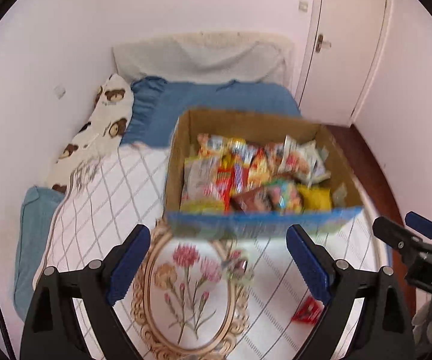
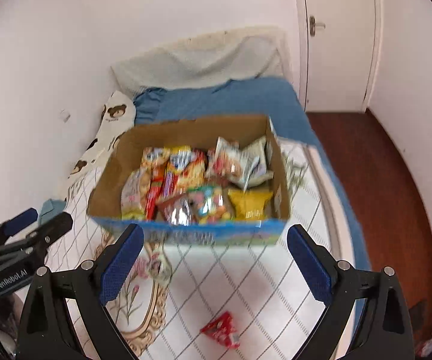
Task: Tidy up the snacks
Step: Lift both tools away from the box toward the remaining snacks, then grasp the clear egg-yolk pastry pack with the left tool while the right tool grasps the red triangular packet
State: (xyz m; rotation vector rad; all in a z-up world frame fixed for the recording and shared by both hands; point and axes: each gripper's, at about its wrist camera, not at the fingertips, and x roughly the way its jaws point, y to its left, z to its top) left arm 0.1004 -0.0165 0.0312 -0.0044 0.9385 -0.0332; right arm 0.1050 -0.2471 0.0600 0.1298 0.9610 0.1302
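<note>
A cardboard box [image 1: 177, 162] with a blue printed front stands on the bed, full of several colourful snack packets [image 1: 255, 174]; it shows in the right wrist view too [image 2: 108, 180], with its packets [image 2: 198, 180]. A small red snack packet [image 1: 306, 313] lies on the quilt in front of the box, also in the right wrist view [image 2: 220, 328]. A small pale packet [image 1: 238, 267] lies on the flower print. My left gripper [image 1: 217, 262] is open and empty, short of the box. My right gripper [image 2: 214, 265] is open and empty, above the quilt near the red packet.
The bed has a white checked quilt [image 1: 96, 198] with a framed flower print [image 1: 186, 282], a blue sheet [image 1: 216, 96], a bear-print pillow [image 1: 108, 114] and a white pillow [image 1: 201, 57]. Walls close the left and far sides. A door [image 2: 339, 39] and red-brown floor [image 2: 375, 180] lie right.
</note>
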